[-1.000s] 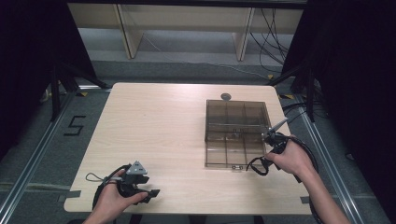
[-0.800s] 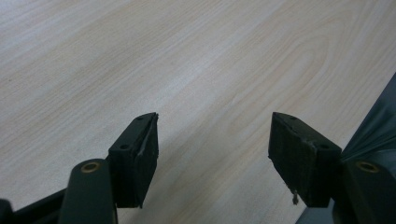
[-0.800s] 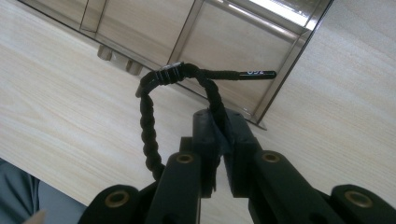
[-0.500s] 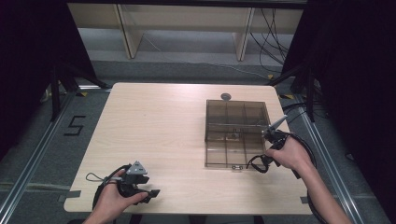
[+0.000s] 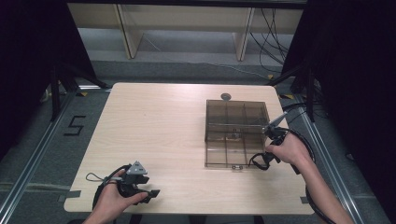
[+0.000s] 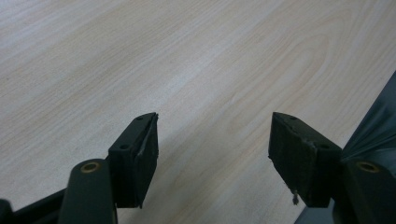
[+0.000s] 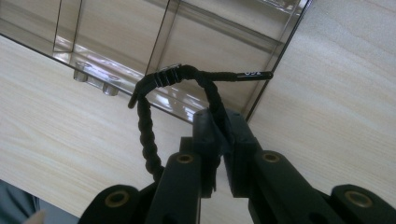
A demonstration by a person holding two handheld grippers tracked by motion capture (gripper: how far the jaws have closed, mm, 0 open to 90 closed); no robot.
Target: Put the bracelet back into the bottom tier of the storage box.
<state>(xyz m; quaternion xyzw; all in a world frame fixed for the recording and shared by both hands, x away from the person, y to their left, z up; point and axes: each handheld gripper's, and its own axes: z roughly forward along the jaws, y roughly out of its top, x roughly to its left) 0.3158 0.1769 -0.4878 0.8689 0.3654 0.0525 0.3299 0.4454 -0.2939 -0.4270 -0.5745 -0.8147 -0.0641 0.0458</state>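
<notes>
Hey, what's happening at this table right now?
A person works at a wooden table with a gripper in each hand. The right gripper is shut on a black braided cord, holding it as a loop beside the near right corner of a clear compartment box. The left gripper rests near the table's front left edge, jaws open with nothing between them.

Lying bare across the middle, a pale wooden table (image 5: 154, 126); sitting at its far edge, a small grey disc (image 5: 226, 96); showing on the floor left, a "5" mark (image 5: 74, 125).
</notes>
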